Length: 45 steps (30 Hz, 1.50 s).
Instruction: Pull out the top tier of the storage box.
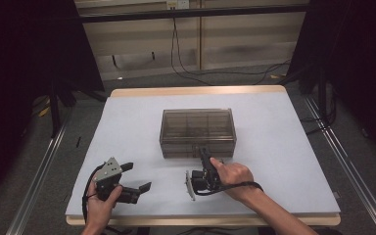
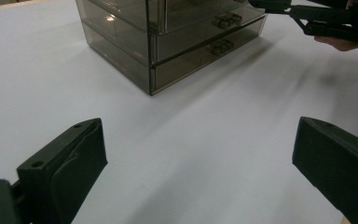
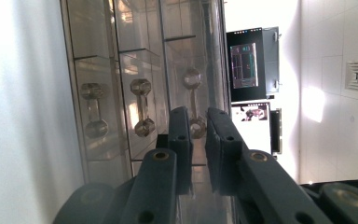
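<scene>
The right hand-held gripper (image 1: 204, 155) was turned on its side at the front face of the smoky clear drawer box (image 1: 197, 131), its jaws nearly closed around the top drawer's handle (image 3: 193, 105). In the right gripper view a narrow gap still showed between the pads, with the metal dumbbell-shaped handle sitting in it, so whether the pads truly pinched it could not be told. The left hand-held gripper (image 1: 136, 176) rested near the front left corner of the bench (image 1: 137, 117), jaws spread wide and holding nothing, pointed toward the box.

The drawer box stood near the middle of the bench, a little toward the far edge, front face toward the person. All three drawers looked pushed fully in: their fronts lay flush in the left gripper view, and the middle handle (image 3: 142, 107) and bottom handle (image 3: 93, 109) were lined up with the top one.

Judging by this, the work was at its start. The reach to the top handle was done; firming the grip and pulling the drawer out toward the front edge remained, and the left hand-held gripper might yet be needed to steady the box.
</scene>
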Motion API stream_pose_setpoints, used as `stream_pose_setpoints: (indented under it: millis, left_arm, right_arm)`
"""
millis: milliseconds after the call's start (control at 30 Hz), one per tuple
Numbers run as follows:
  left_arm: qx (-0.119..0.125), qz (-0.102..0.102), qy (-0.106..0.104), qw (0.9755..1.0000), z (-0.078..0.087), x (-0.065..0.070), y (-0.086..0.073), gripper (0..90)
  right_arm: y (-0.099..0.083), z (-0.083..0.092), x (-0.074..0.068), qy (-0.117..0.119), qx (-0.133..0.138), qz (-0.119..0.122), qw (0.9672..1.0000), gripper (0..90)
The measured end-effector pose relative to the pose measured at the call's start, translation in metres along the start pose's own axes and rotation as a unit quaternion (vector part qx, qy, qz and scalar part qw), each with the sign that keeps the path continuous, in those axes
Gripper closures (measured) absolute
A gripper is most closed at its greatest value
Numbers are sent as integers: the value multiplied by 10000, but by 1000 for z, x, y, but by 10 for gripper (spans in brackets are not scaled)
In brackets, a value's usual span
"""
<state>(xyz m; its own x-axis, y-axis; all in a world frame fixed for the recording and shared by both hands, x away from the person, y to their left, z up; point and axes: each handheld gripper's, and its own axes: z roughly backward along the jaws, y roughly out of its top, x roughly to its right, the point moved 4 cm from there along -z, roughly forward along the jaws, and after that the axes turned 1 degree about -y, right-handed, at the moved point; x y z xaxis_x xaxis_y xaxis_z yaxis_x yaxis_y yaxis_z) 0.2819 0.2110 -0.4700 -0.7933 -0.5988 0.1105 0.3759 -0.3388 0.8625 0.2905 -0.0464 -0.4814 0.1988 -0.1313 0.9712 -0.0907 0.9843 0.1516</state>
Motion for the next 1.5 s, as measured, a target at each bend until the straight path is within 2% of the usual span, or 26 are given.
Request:
stream_pose_setpoints:
  millis: [100, 300, 533, 567, 600, 767, 833, 867, 900, 1067, 1167, 1200, 1267, 1433, 1467, 1500]
  left_arm:
    - [7, -6, 11, 10000, 0, 0, 0, 26]
    - [-5, 6, -2, 10000, 0, 0, 0, 26]
    - [1, 6, -2, 10000, 0, 0, 0, 27]
    - [1, 5, -5, 10000, 0, 0, 0, 27]
    - [1, 5, -5, 10000, 0, 0, 0, 26]
    - [-2, -20, -3, 10000, 0, 0, 0, 26]
    - [-14, 0, -20, 10000, 0, 0, 0, 27]
    - [-31, -5, -17, 10000, 0, 0, 0, 27]
    - [-34, -3, -16, 10000, 0, 0, 0, 26]
    - [-24, 11, -17, 10000, 0, 0, 0, 27]
    - [-9, 9, -20, 10000, 0, 0, 0, 26]
    - [-17, 6, -19, 10000, 0, 0, 0, 26]
    - [-15, 3, -8, 10000, 0, 0, 0, 27]
    - [-10, 0, -15, 10000, 0, 0, 0, 26]
    - [-13, -3, -23, 10000, 0, 0, 0, 26]
    - [-11, 1, -21, 10000, 0, 0, 0, 26]
  right_arm:
    - [0, 1, -1, 22, -42, -54, 10000, 816]
    - [0, 4, 0, 39, 12, 32, 10000, 816]
    - [0, 6, 1, 77, 39, -5, 10000, 815]
    - [0, 8, -1, 84, -7, -91, 9999, 815]
    - [1, 7, 0, 60, 52, -11, 10000, 815]
    - [1, 9, 1, 97, 53, -57, 9999, 814]
    - [1, 9, 1, 102, 49, -109, 9999, 813]
    - [0, 11, 0, 162, -2, -242, 9996, 812]
    - [0, 10, 1, 177, 43, -185, 9997, 812]
    - [0, 11, 2, 268, 60, -313, 9991, 803]
    - [-1, 11, 7, 434, 134, -465, 9979, 793]
    - [-1, 12, 7, 483, 145, -623, 9968, 760]
    - [-1, 12, 9, 502, 200, -574, 9969, 749]
    - [0, 16, 12, 790, 356, -839, 9927, 671]
    - [1, 17, 13, 887, 356, -962, 9908, 664]
    - [1, 18, 15, 1015, 417, -1154, 9872, 650]
